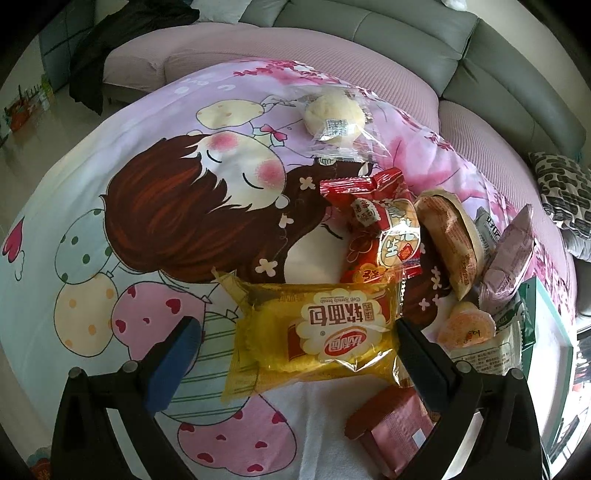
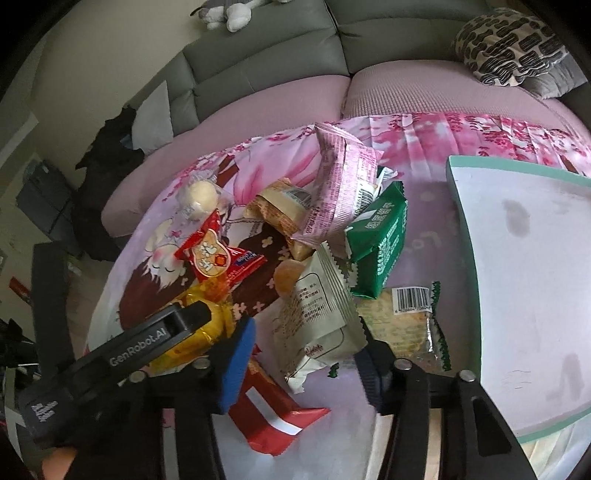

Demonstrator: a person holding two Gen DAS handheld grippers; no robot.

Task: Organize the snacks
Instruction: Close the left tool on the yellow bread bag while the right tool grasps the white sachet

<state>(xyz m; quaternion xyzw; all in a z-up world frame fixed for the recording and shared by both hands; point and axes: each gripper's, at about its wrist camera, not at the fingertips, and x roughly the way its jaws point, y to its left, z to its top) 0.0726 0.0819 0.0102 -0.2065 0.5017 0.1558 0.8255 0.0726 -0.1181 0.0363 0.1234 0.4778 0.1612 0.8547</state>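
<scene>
Snacks lie in a heap on a cartoon-print cloth (image 1: 110, 206). My left gripper (image 1: 299, 343) is open, its jaws on either side of a yellow soft-bread pack (image 1: 317, 332). Beyond it lie a red snack pack (image 1: 384, 225), a round bun in clear wrap (image 1: 334, 118) and an orange jelly cup (image 1: 466, 328). My right gripper (image 2: 306, 354) is open around the lower end of a white-grey packet (image 2: 317, 317). A green pack (image 2: 380, 243), a pink pack (image 2: 336, 184) and a red box (image 2: 273, 410) lie close by. The left gripper's body also shows in the right wrist view (image 2: 122, 365).
A white tray with a mint-green rim (image 2: 458, 206) sits right of the heap. A barcoded cracker pack (image 2: 410, 321) lies beside it. A grey sofa (image 1: 369, 33) with pink seat cushions curves behind, with a patterned pillow (image 2: 509, 44) on it.
</scene>
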